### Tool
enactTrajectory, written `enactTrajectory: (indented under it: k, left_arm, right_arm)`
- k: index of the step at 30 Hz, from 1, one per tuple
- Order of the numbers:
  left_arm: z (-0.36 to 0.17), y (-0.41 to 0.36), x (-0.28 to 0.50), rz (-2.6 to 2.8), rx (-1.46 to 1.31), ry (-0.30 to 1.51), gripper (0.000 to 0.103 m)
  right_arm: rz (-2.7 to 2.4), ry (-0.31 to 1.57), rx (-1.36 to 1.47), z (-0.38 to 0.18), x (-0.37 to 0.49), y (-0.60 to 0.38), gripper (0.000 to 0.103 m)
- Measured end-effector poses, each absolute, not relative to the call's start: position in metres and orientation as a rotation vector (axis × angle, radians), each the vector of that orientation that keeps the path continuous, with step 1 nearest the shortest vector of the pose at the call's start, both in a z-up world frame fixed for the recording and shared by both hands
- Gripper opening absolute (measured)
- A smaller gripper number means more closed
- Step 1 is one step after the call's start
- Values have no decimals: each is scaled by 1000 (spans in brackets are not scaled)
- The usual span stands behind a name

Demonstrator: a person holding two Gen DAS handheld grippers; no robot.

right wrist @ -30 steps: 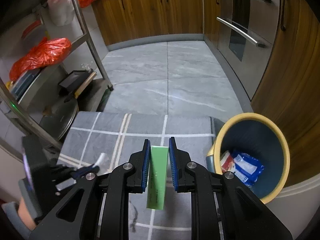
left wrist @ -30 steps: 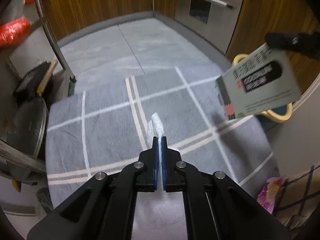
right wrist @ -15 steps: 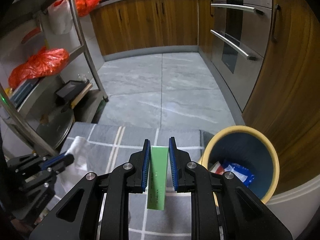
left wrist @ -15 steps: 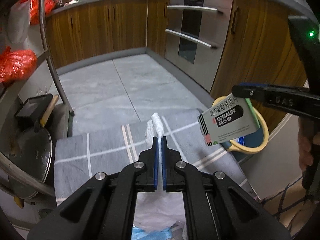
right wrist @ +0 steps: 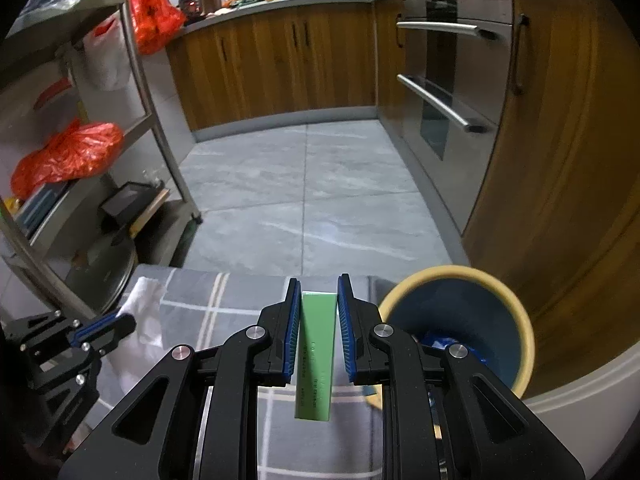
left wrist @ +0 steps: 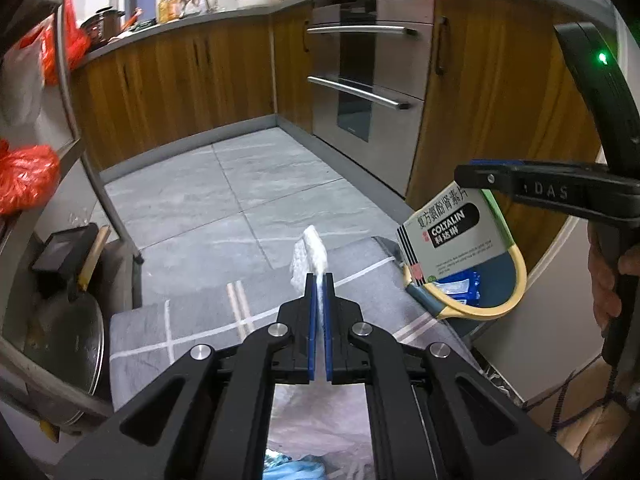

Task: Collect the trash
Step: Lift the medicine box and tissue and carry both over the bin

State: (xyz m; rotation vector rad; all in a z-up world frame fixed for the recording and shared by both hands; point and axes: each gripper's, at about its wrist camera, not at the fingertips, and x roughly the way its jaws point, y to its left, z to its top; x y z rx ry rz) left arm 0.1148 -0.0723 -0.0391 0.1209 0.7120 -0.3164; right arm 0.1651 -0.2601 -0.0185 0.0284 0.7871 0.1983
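My left gripper (left wrist: 318,280) is shut on a clear plastic bag (left wrist: 310,254); the bag's edge sticks up past the fingertips and the rest hangs below. It also shows in the right wrist view (right wrist: 140,320) at the left. My right gripper (right wrist: 318,292) is shut on a green and white medicine box (right wrist: 316,352), which the left wrist view shows (left wrist: 452,240) held above the near rim of a blue bin with a yellow rim (left wrist: 496,296). The bin (right wrist: 516,320) stands on the floor at the right and holds blue wrappers (left wrist: 460,286).
A grey checked mat (left wrist: 192,336) lies on the tiled floor. A metal shelf rack (right wrist: 156,120) with red bags and a pot lid stands left. Wooden cabinets and a steel oven (right wrist: 444,92) line the back and right.
Both grippers have risen and tilted up, so more of the kitchen shows. The medicine box has moved toward the bin and now hangs over its near rim. Both stay shut.
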Motion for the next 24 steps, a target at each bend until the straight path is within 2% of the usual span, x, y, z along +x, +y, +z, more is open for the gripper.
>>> enactTrajectory:
  k: [11,24]
  left_arm:
    - [-28,-130,123,-426,109,679,3]
    - [-30,-211,160,-584,107,683,3]
  right_arm:
    - [88,727,32,-5,166,-331,20]
    - [8,818,36,-33,184,-386,20]
